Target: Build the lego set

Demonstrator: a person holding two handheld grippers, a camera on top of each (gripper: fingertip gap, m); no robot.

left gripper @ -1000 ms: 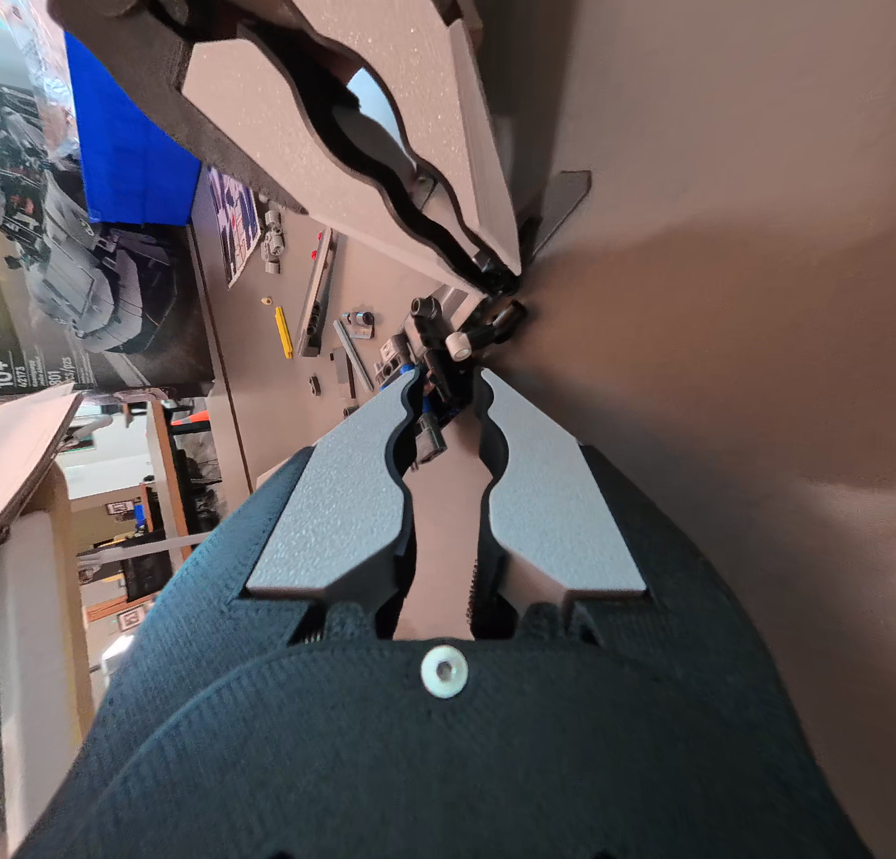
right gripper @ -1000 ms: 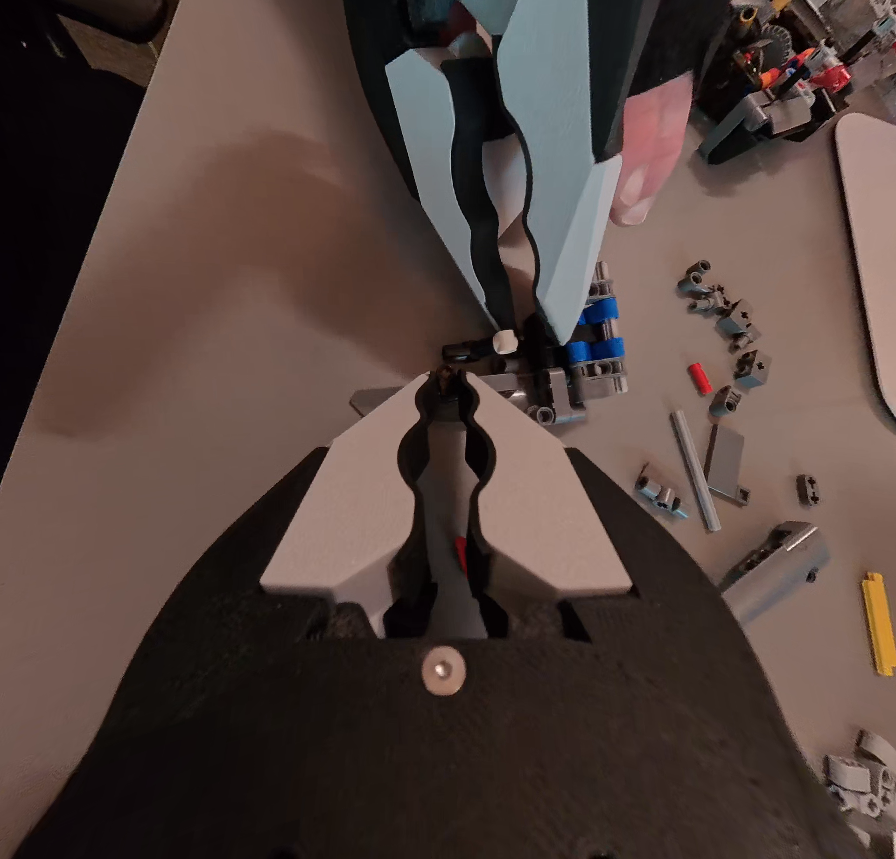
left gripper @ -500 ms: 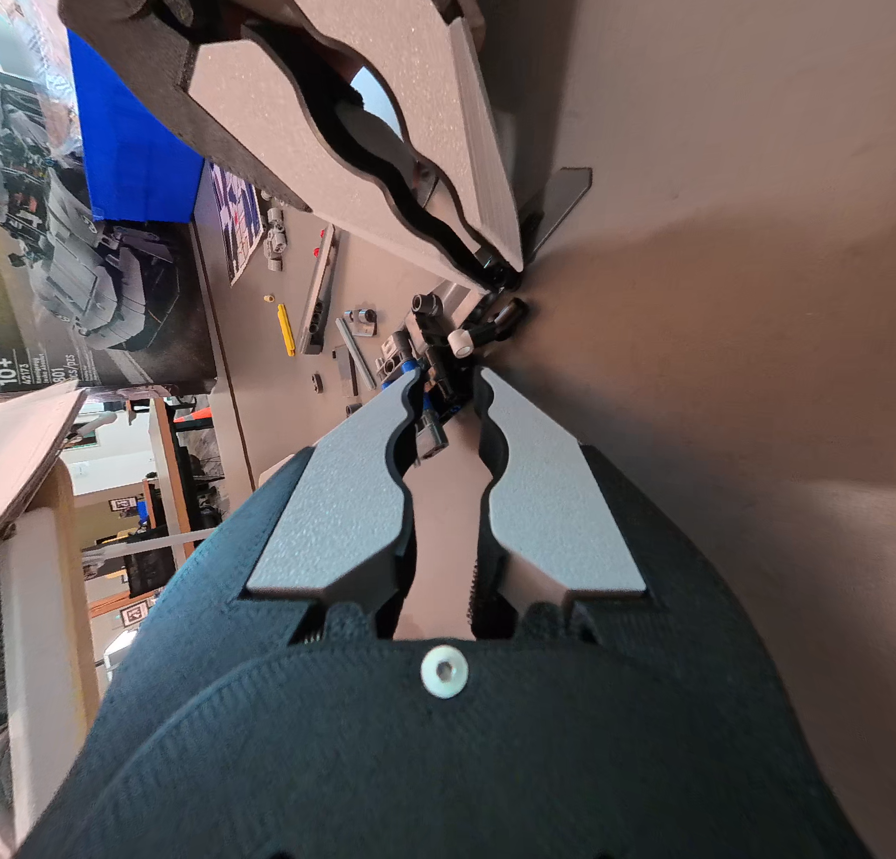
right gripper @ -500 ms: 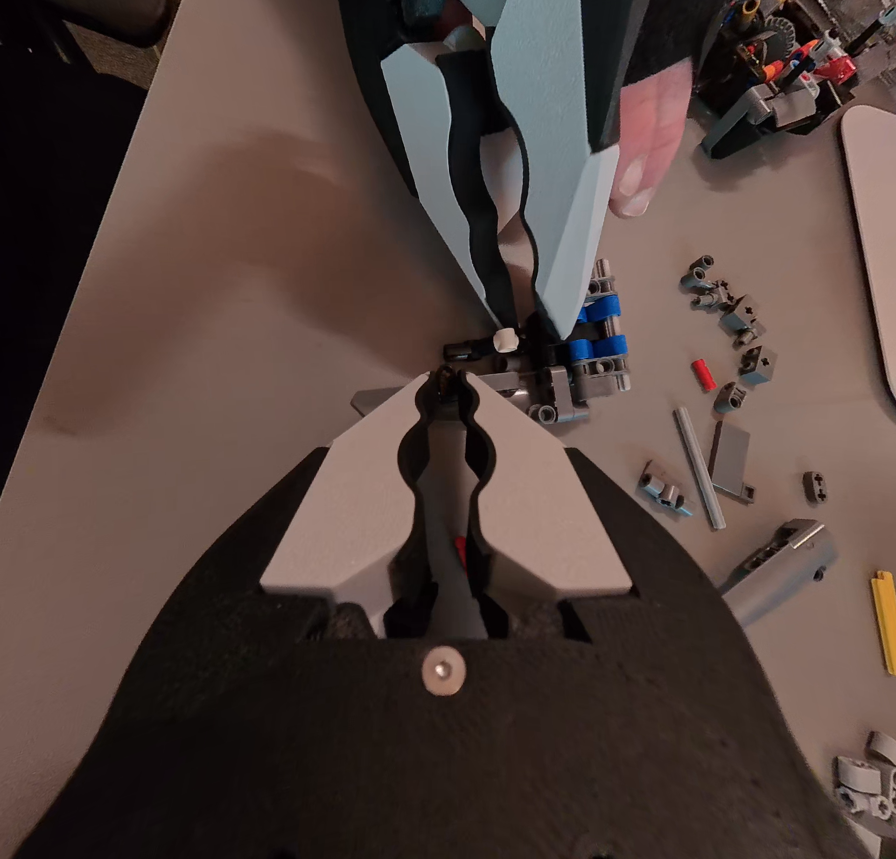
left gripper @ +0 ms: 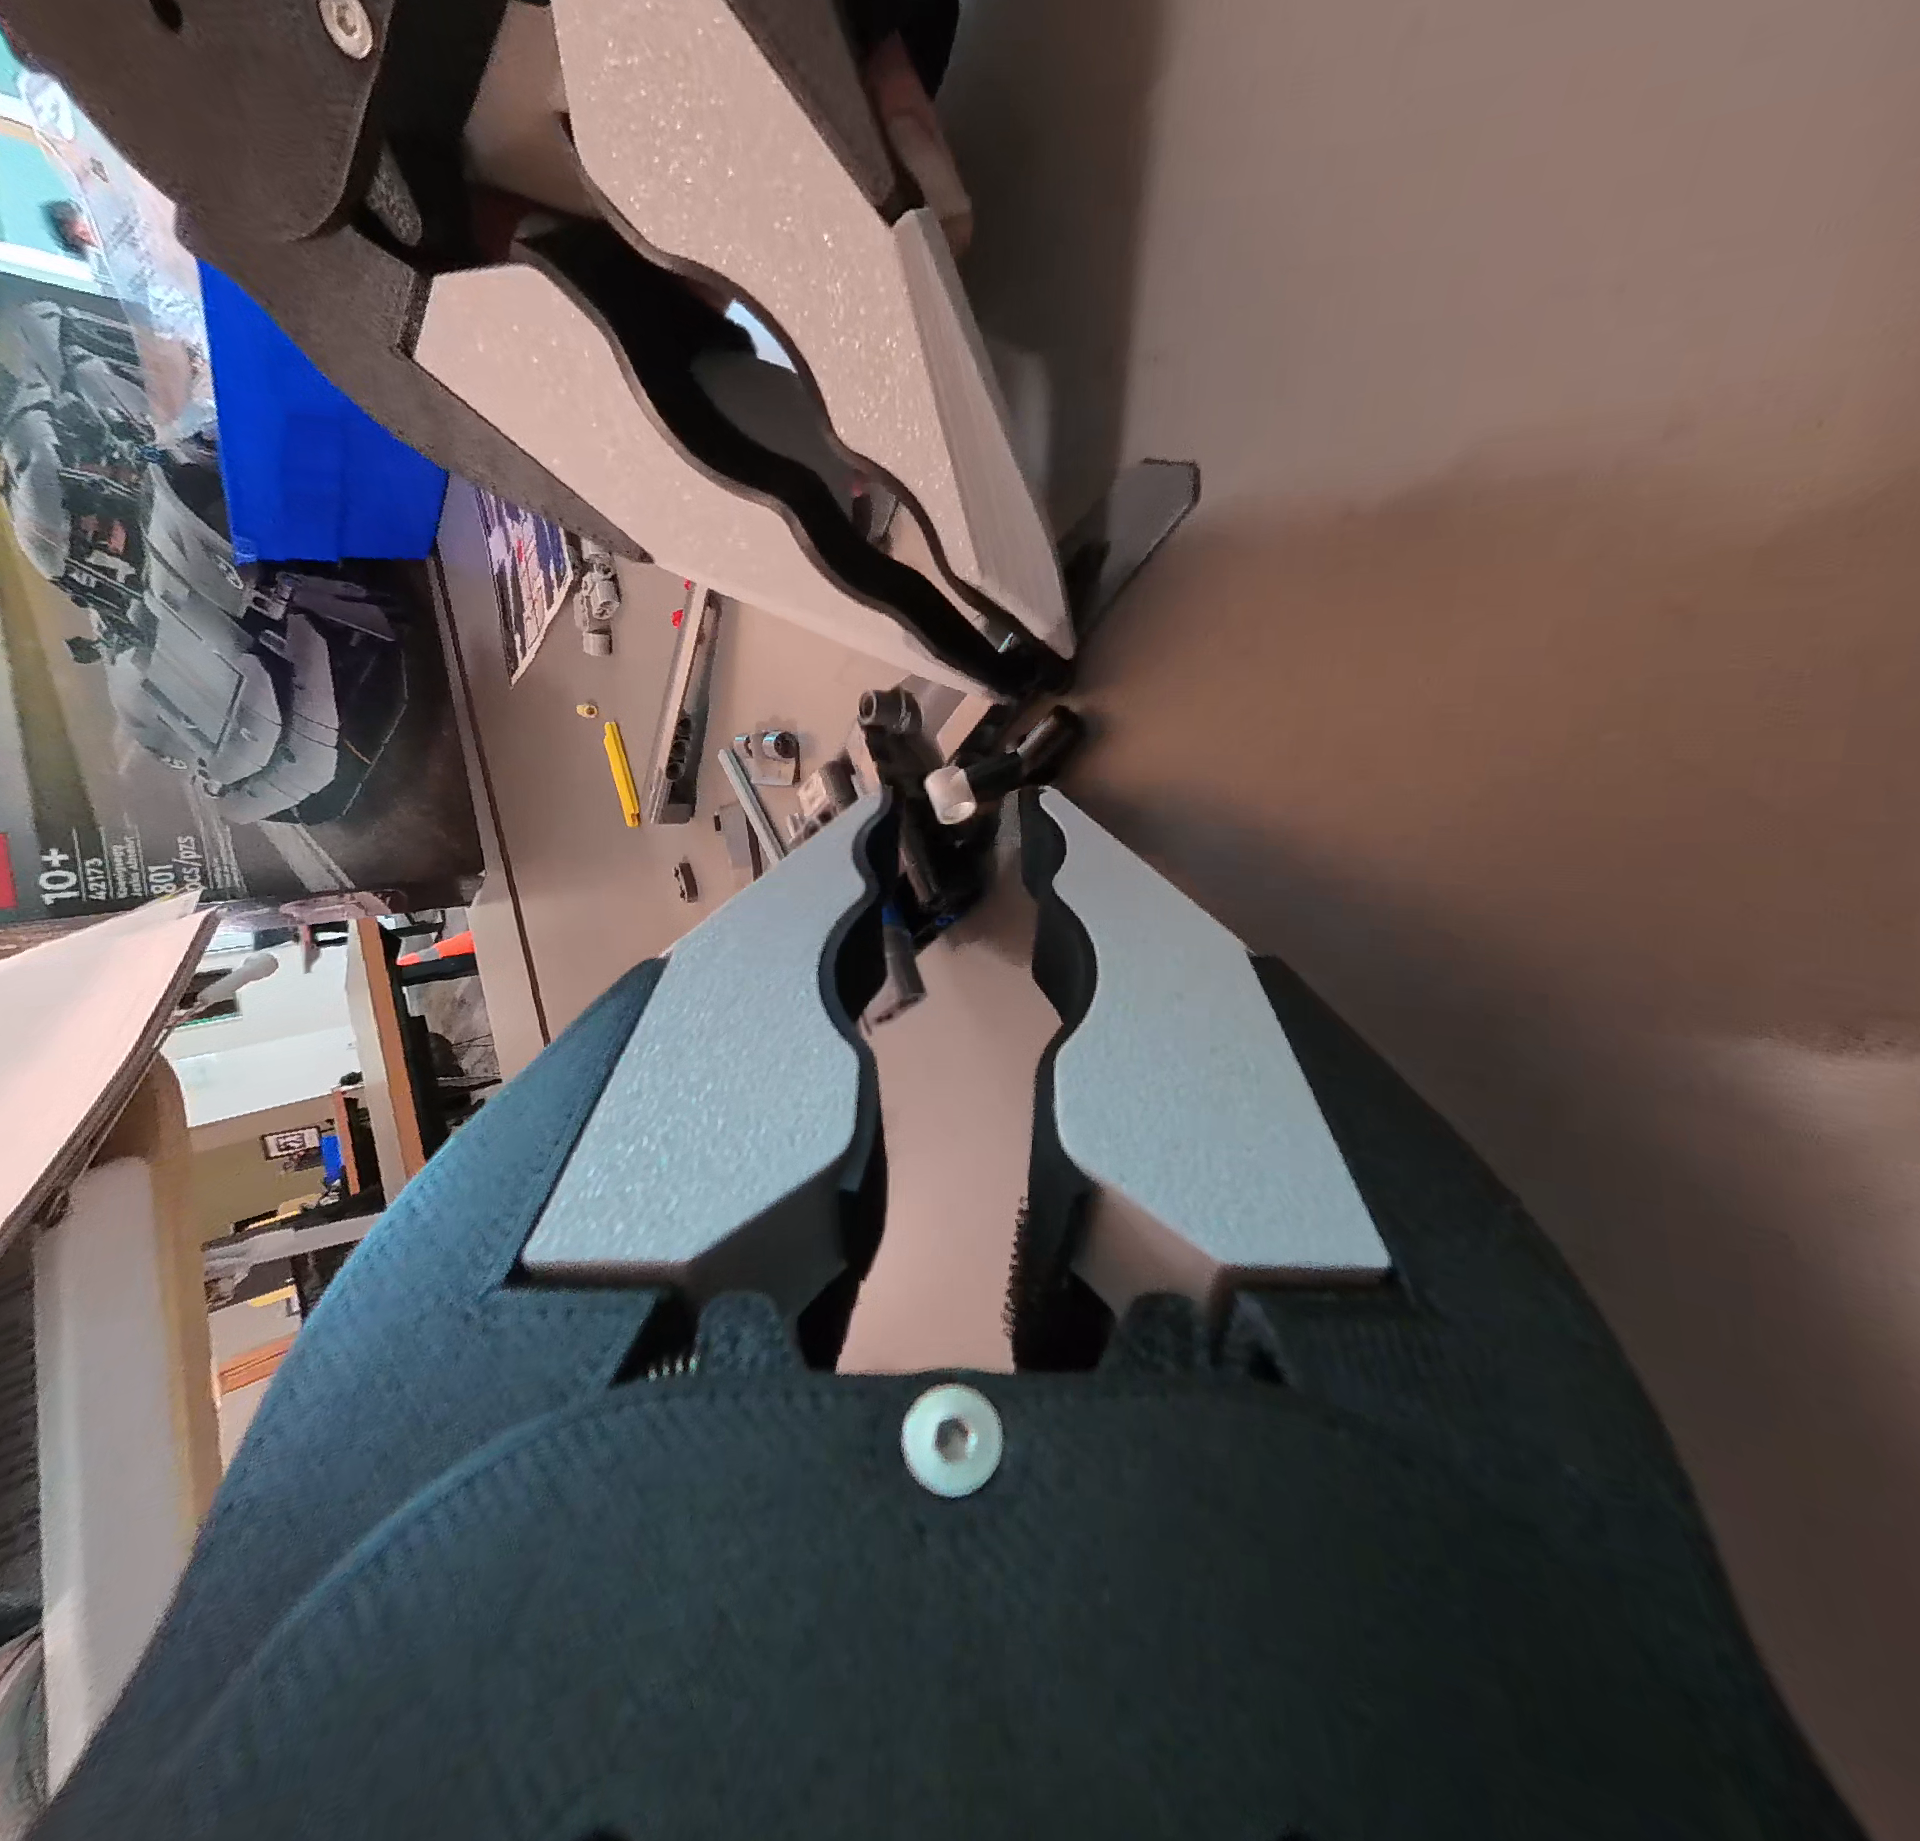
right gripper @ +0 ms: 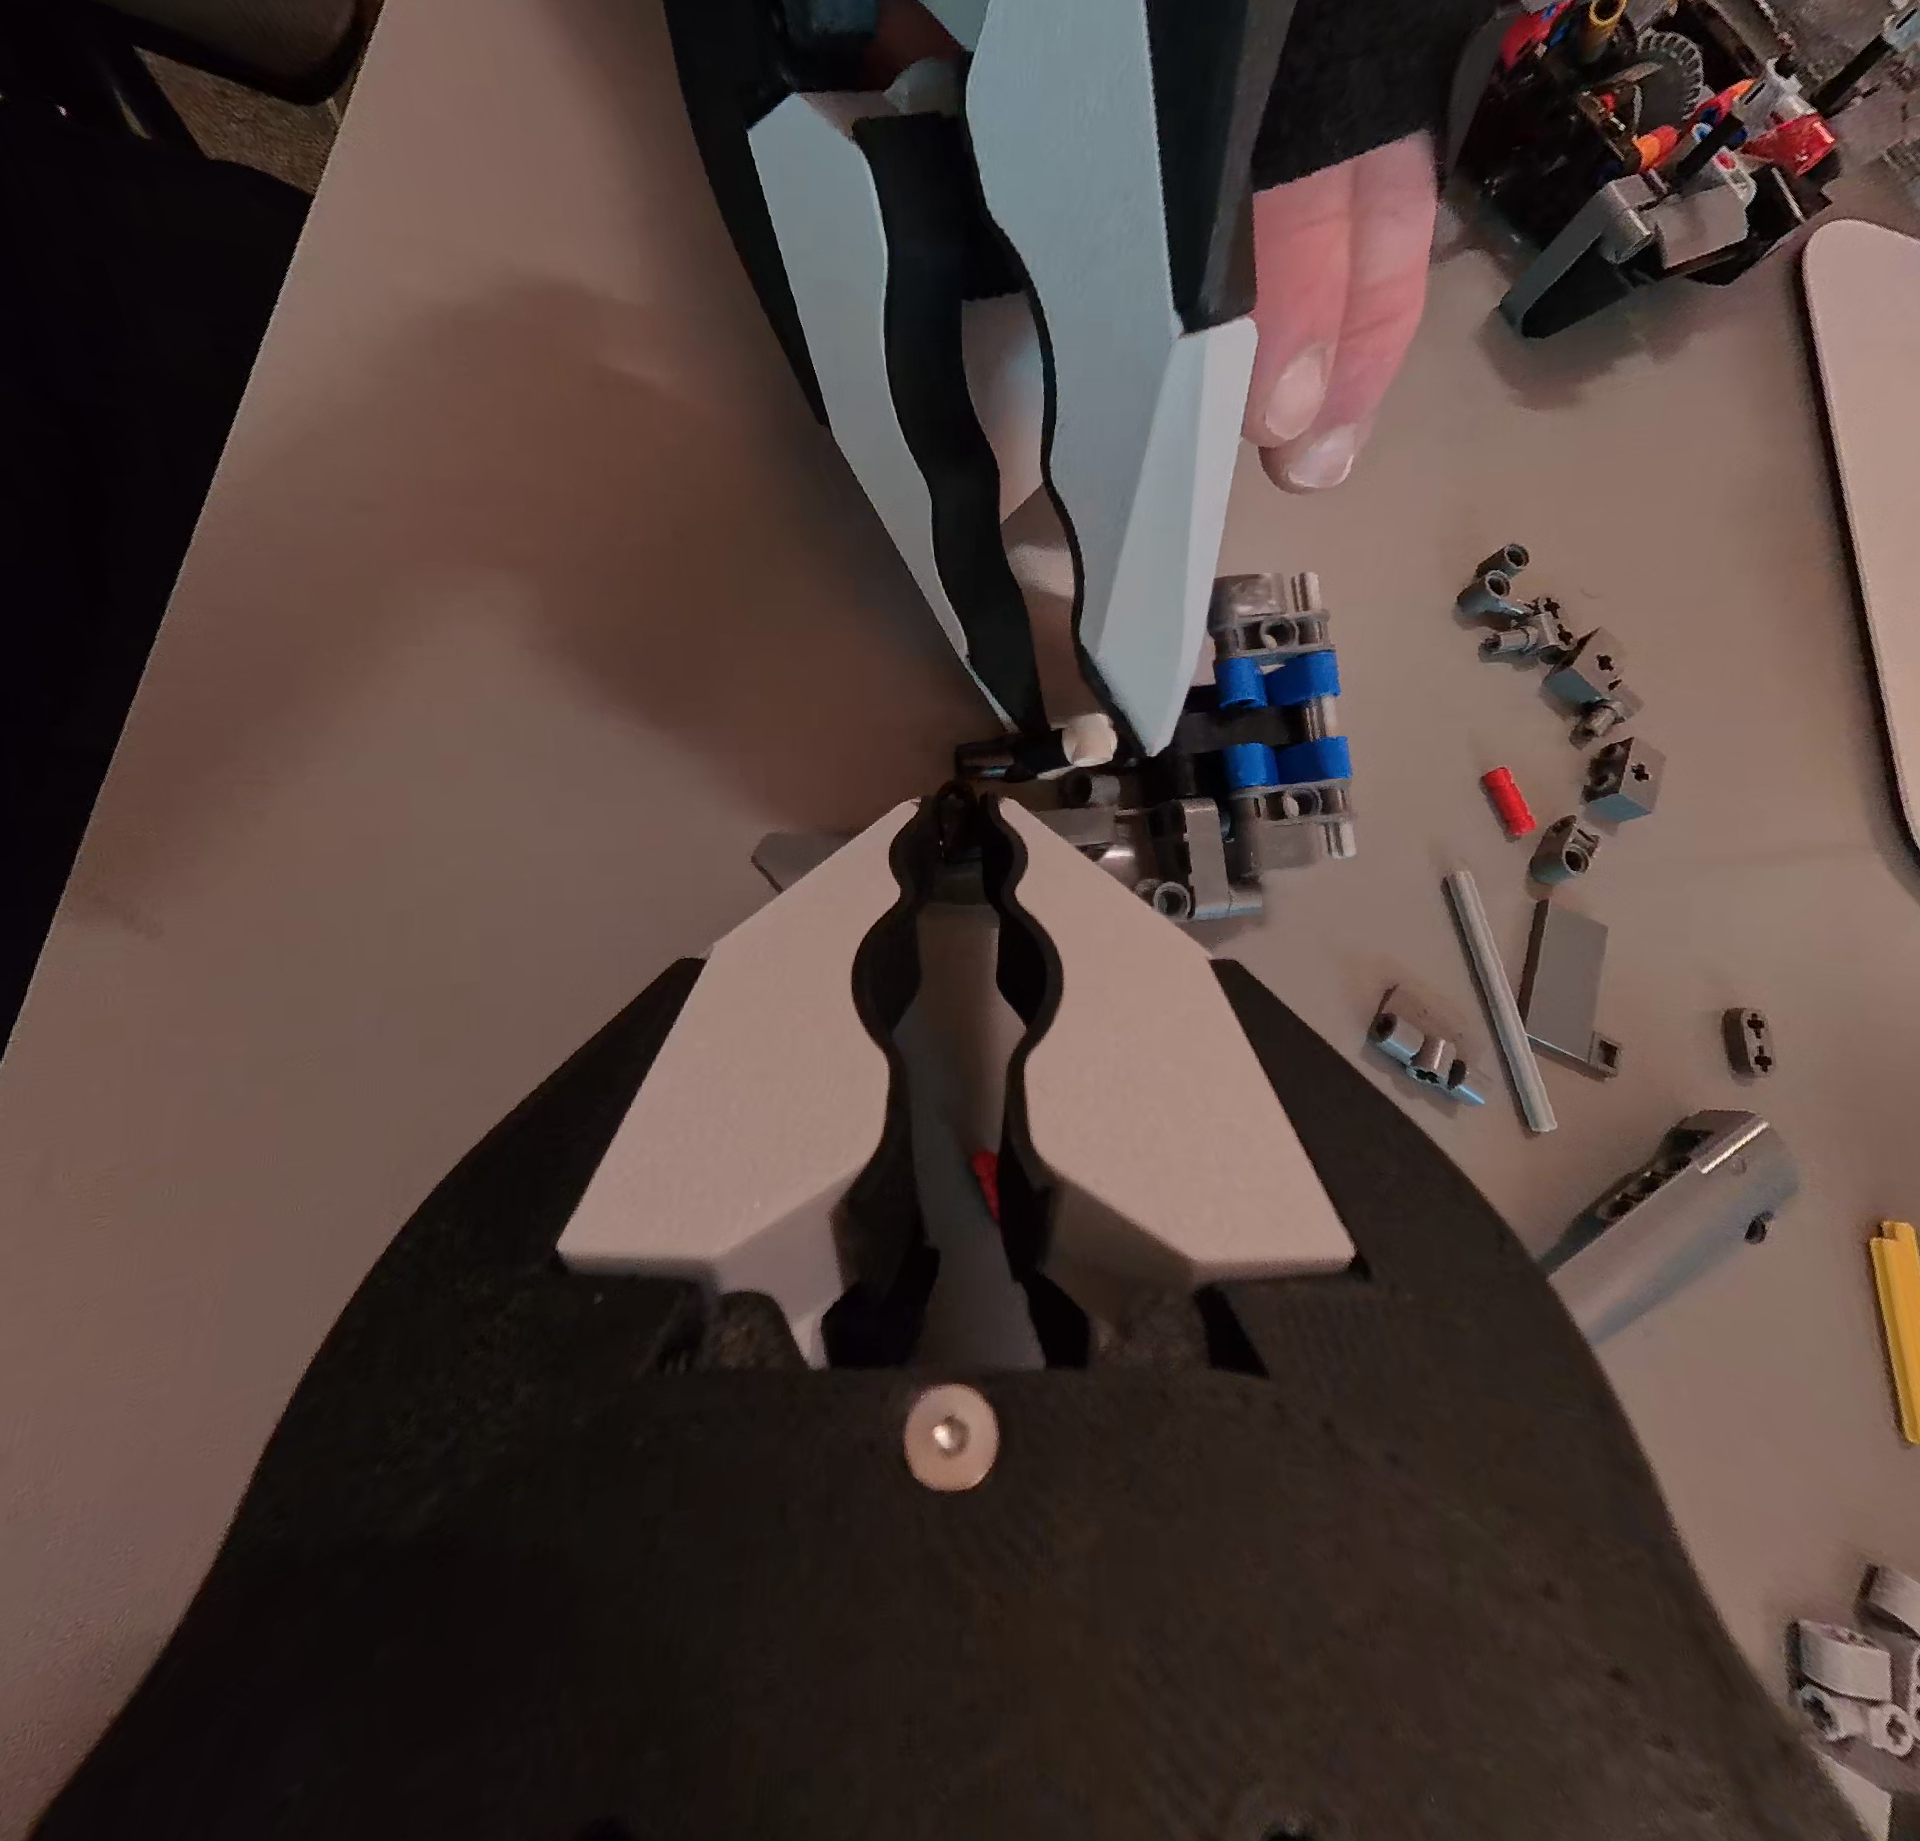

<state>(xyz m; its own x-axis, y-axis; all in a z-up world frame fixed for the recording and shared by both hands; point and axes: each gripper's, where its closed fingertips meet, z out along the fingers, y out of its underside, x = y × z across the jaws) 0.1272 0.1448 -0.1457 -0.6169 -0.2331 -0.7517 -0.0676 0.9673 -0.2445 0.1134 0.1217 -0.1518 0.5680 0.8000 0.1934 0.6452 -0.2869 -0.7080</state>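
A small lego assembly (right gripper: 1278, 752) of grey beams, blue bushes and a black axle with a white bush (right gripper: 1088, 742) rests on the tan table. My left gripper (left gripper: 956, 815) is shut on the assembly (left gripper: 935, 856). In the right wrist view it comes down from the top (right gripper: 1081, 731). My right gripper (right gripper: 951, 804) is shut on a small black piece (right gripper: 951, 830) and touches the assembly's left end. It enters the left wrist view from the top (left gripper: 1039, 648). A flat grey part (right gripper: 790, 856) lies under its tips.
Loose parts lie right of the assembly: a grey axle (right gripper: 1496, 1002), a flat grey panel (right gripper: 1564, 991), a red pin (right gripper: 1507, 802), a curved grey panel (right gripper: 1683, 1209) and a yellow beam (right gripper: 1896, 1313). A part-built model (right gripper: 1662, 181) stands far right. The set's box (left gripper: 208, 648) stands behind. A hand (right gripper: 1330, 337) holds the left gripper. The tips of both grippers are at nearly the same place. My left tips are roughly 9 centimeters from the grey axle (right gripper: 1496, 1002). My left wrist view (left gripper: 758, 811) looks at it from another angle.
Almost nothing has moved. My right gripper's tips have edged slightly closer to the assembly. Both grippers keep the same hold.
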